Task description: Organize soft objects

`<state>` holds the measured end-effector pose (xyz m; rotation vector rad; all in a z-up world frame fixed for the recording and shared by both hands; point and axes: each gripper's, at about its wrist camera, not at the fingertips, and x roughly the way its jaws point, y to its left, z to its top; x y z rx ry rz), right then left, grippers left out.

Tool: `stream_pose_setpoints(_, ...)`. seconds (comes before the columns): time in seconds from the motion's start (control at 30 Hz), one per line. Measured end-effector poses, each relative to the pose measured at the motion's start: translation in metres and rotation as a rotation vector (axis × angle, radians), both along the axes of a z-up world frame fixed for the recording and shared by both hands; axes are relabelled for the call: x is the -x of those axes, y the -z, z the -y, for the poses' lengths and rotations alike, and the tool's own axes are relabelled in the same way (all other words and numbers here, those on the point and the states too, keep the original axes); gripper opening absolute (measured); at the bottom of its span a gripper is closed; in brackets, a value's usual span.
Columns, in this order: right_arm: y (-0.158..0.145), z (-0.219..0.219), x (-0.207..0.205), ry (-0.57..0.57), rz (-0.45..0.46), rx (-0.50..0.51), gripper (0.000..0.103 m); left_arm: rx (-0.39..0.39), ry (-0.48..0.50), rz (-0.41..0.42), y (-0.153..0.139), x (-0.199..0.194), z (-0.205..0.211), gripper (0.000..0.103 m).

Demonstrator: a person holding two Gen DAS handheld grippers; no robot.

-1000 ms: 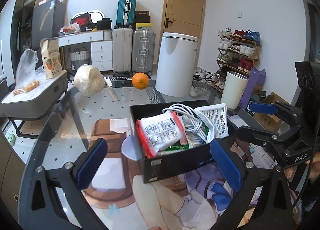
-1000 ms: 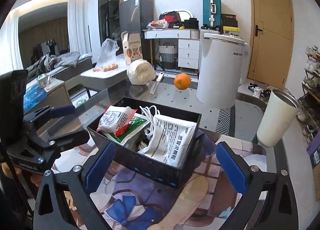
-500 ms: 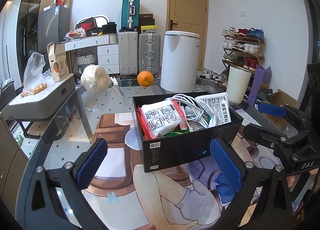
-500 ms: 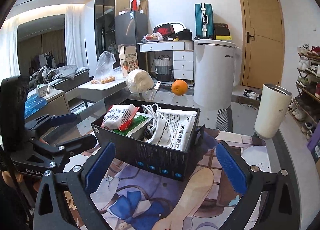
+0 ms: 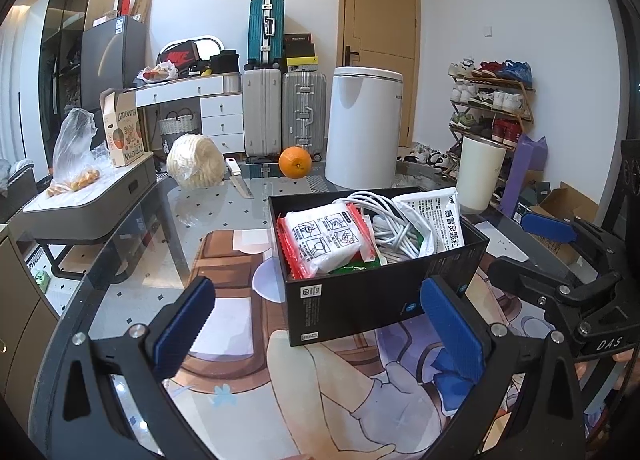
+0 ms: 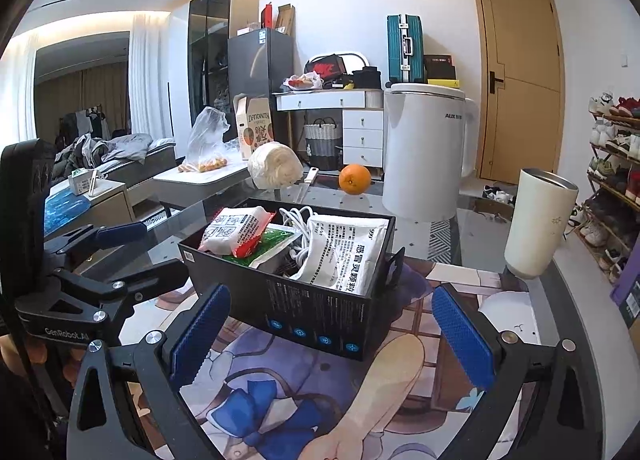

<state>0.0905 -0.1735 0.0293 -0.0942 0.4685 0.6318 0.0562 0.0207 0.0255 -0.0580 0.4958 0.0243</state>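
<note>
A black open box (image 5: 372,296) (image 6: 320,316) stands on the glass table over a printed mat. It holds a white and red soft packet (image 5: 326,240) (image 6: 236,230), a white pouch with black text (image 5: 438,220) (image 6: 348,260), a green packet (image 6: 272,242) and a coiled white cable (image 5: 384,220) (image 6: 296,216). My left gripper (image 5: 320,324) is open and empty, just in front of the box. My right gripper (image 6: 330,326) is open and empty, also just short of the box. Each gripper shows in the other's view, the right one (image 5: 560,260), the left one (image 6: 108,260).
An orange (image 5: 295,163) (image 6: 354,179), a knife (image 5: 239,178) and a wrapped pale cabbage (image 5: 195,167) (image 6: 275,170) lie at the table's far side. A cream tumbler (image 5: 478,172) (image 6: 536,220) stands at the right edge. A white bin (image 5: 364,126) stands behind the table.
Both grippers have dropped lower and drawn back slightly, so the box is seen more from the side. The box and its contents have not moved.
</note>
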Motion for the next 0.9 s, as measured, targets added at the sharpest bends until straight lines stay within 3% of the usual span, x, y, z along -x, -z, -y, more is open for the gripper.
stream_pose_setpoints(0.4, -0.001, 0.004, 0.005, 0.017, 0.035, -0.008, 0.102, 0.018, -0.008, -0.026, 0.004, -0.004, -0.003, 0.103)
stream_pose_setpoints(0.9, -0.001, 0.007, 0.005, 0.021, 0.038, -0.022, 0.102, -0.031, -0.004, -0.021, 0.003, -0.003, 0.006, 0.103)
